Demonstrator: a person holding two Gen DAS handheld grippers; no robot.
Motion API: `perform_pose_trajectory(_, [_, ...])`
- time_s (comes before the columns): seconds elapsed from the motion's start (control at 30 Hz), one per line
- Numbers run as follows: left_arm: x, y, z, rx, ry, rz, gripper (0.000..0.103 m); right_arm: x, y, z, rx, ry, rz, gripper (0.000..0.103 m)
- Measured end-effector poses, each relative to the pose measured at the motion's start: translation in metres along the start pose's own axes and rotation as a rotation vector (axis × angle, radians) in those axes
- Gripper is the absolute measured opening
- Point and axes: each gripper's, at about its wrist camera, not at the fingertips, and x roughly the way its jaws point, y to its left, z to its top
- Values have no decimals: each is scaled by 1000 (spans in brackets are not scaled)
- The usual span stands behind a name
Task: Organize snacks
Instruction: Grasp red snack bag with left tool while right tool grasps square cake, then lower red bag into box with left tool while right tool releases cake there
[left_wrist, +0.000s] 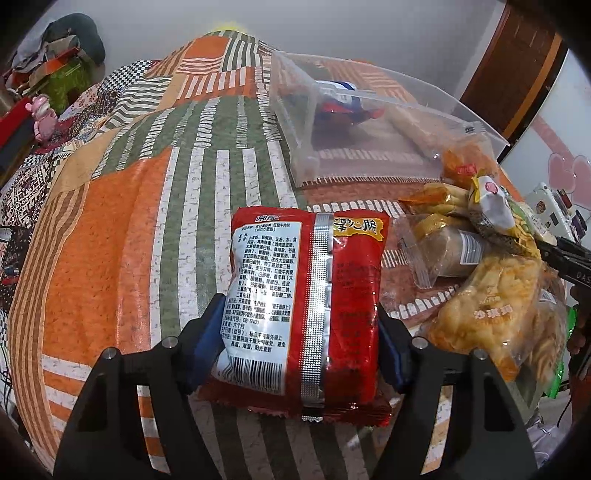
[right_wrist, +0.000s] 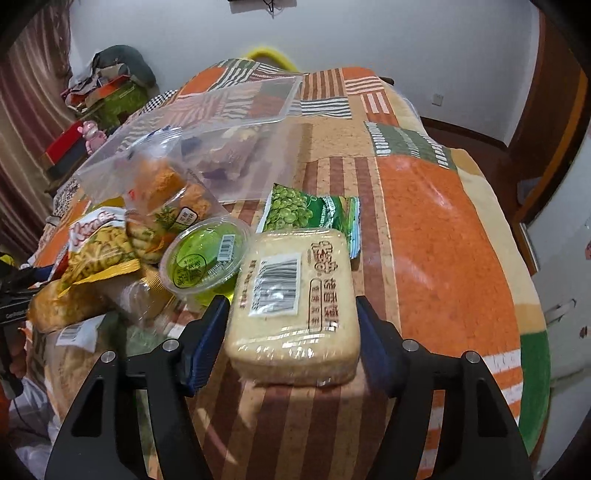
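Note:
A red snack packet (left_wrist: 306, 295), its white printed back facing up, sits between the blue pads of my left gripper (left_wrist: 299, 314), which is shut on its two sides above the patchwork cloth (left_wrist: 110, 240). In the right wrist view my right gripper (right_wrist: 291, 306) is shut on a beige wrapped rice-cake block (right_wrist: 295, 295) with a barcode label, held just above the cloth. A clear plastic box (left_wrist: 295, 147) with a blue and red packet inside stands behind the red packet. Between the two grippers lies a pile of snack bags (left_wrist: 487, 288).
A green jelly cup (right_wrist: 201, 258) and a green pea packet (right_wrist: 314, 210) lie right behind the beige block. A yellow snack bag (right_wrist: 99, 251) and an orange cake packet (right_wrist: 166, 188) lean against the clear box (right_wrist: 221, 122). Clutter and a pink toy (left_wrist: 42, 118) stand at the left.

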Motion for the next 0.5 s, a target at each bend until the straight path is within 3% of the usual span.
perform_pose_trajectory(0.1, [-2, -2, 0, -17, 6, 3, 67, 0, -1, -2, 2, -11, -8, 53])
perform_pose_trajectory(0.5, [-40, -20, 4, 27, -79, 32, 66, -21, -4, -7, 10, -63, -34, 52])
